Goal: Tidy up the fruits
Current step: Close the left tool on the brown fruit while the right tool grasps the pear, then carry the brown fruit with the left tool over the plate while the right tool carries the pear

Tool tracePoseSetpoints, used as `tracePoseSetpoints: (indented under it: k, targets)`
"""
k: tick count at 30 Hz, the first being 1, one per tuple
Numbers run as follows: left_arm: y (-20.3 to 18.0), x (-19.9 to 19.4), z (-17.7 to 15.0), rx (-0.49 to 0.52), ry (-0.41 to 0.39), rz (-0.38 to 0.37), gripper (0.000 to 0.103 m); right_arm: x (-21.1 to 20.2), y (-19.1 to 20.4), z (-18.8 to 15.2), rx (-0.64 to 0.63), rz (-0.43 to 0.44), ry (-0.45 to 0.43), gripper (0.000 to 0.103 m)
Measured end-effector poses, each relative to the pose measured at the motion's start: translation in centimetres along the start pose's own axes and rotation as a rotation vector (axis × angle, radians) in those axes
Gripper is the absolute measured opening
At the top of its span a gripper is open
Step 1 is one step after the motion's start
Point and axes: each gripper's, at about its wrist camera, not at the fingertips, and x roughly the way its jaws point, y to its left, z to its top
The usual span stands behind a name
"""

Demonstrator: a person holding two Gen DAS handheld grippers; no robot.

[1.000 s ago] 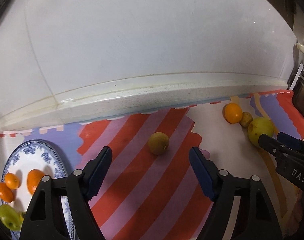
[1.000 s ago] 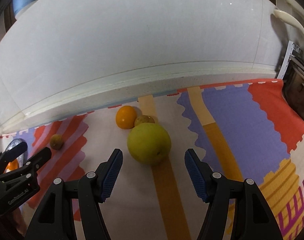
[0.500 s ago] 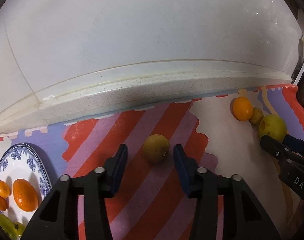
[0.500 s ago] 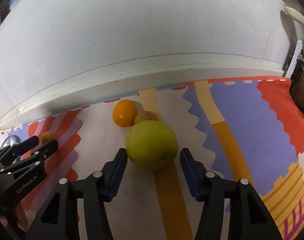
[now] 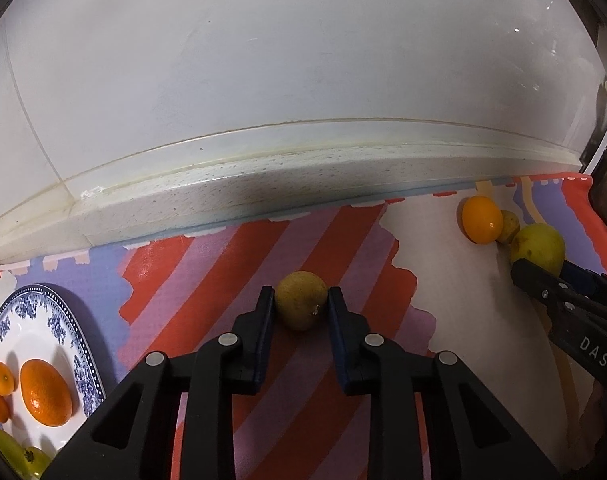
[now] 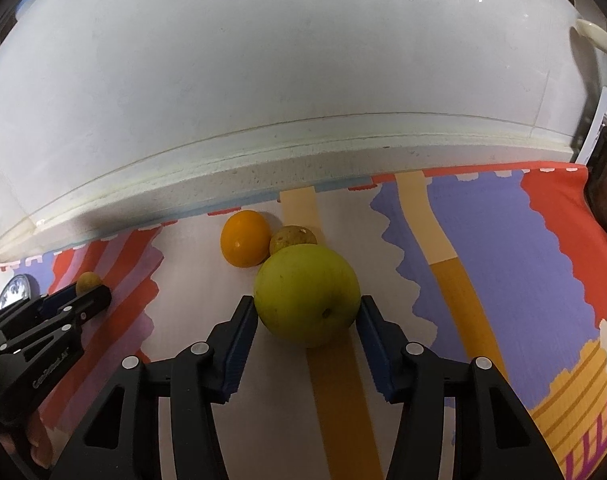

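My left gripper (image 5: 299, 312) has its 2 fingers (image 5: 263, 320) closed tight on a small brownish-green fruit (image 5: 301, 304), both blue pads pressing its sides while it sits on the red and lilac stripes of the patterned mat (image 5: 231, 264) that covers the table. My right gripper (image 6: 305, 322) has its fingers (image 6: 239, 340) drawn in around a large yellow-green round fruit (image 6: 306, 300); the pads meet its flanks on both sides, and it rests on the pale part of the mat over an ochre stripe. Just behind that big fruit, touching it, lie an orange (image 6: 245, 238) and a smaller speckled brown fruit (image 6: 292, 238), side by side near the pale ledge (image 6: 303, 160) at the foot of the white wall. To my far left, a blue-and-white patterned plate (image 5: 79, 344) sits on the mat with 3 oranges (image 5: 45, 392) on it and a green fruit (image 5: 11, 450) at its lower edge. In the right wrist view my left gripper shows at the left edge, with the plate's rim beyond it.
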Motion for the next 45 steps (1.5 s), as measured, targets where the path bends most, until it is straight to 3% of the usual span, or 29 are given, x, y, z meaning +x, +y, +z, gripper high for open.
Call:
tracePoseSetpoints:
  k: [15, 24, 38, 45]
  targets:
    - [0.3, -3.8, -1.2, 0.001, -0.049, -0.036, 0.026, -1.7, -0.6, -1.1, 0.008, 0.044, -0.051, 0.051]
    - [1.1, -9.2, -2.1, -0.016, -0.120, -0.057, 0.026, -6.3, 0.5, -1.7, -0.029, 0.109, -0.102, 0.051]
    - [3.3, -18.4, -3.8, -0.069, -0.265, -0.034, 0.026, -14.8, 5.3, -2.1, -0.161, 0.223, -0.219, 0.051]
    - [4.7, -21.9, -5.6, -0.094, -0.301, 0.006, 0.026, -17.9, 7.9, -3.3, -0.210, 0.263, -0.252, 0.051]
